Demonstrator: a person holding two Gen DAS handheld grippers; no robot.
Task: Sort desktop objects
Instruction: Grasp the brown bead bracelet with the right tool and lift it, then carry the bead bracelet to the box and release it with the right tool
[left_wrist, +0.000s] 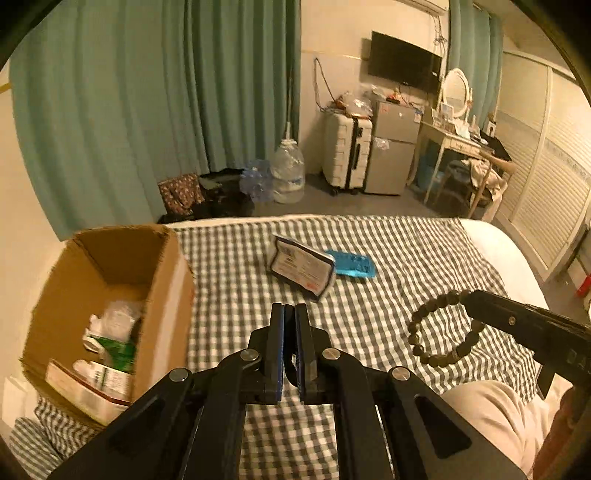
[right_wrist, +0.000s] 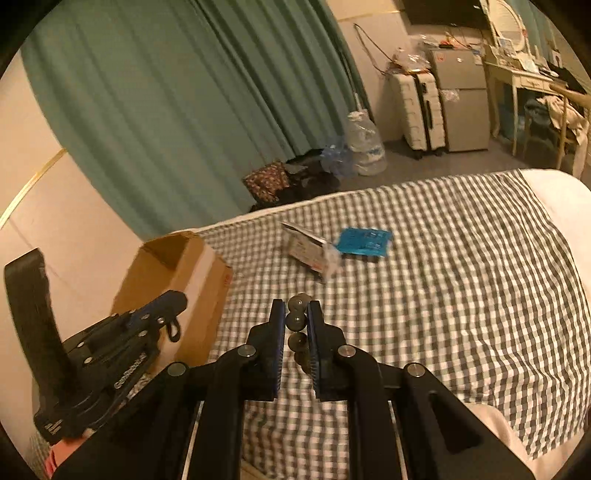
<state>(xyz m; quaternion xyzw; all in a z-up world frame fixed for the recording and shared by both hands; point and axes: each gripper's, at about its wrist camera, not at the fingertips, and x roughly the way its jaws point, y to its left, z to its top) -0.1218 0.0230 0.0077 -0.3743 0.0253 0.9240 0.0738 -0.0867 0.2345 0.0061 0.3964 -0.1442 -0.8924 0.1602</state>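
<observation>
Both rigs show matte black linkage arms studded with round silver pivot screws, the left tool (left_wrist: 290, 321) and right tool (right_wrist: 296, 321) each carrying flat black fingers lined with blue pads, while pale pinkish trousers (left_wrist: 491, 417) show at five o'clock in the left view.

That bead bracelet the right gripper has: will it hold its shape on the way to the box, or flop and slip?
Probably floppy: the bead bracelet hangs as a loose loop from the right gripper, pinched by only a few beads. The round, glossy beads may roll or slip between the fingers. It looks light, so it will likely swing toward the cardboard box.
</observation>
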